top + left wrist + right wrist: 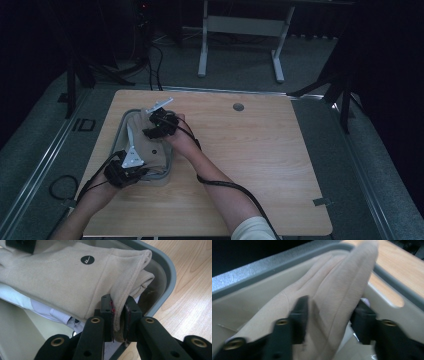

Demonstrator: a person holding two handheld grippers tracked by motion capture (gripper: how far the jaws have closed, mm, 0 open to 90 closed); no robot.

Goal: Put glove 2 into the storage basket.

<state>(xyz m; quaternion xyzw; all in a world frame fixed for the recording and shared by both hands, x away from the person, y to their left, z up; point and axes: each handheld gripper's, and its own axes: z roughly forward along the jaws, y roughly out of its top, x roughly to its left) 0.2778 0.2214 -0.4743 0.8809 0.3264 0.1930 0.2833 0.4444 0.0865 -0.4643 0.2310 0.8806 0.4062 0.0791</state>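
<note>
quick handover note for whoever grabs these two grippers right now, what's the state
Left hand-held gripper: shut on the hem of the beige garment, at the near end of the grey bin.
Right hand-held gripper: jaws standing apart around a bunched fold of the same garment at the far end of the bin; the pads do not look pressed on it.
Where things are: the garment lies folded in the bin on the wooden table, over something white.
Done: garment is down in the bin.
Left: probably let go with the left, pull both grippers clear, tidy the fold if needed.
</note>
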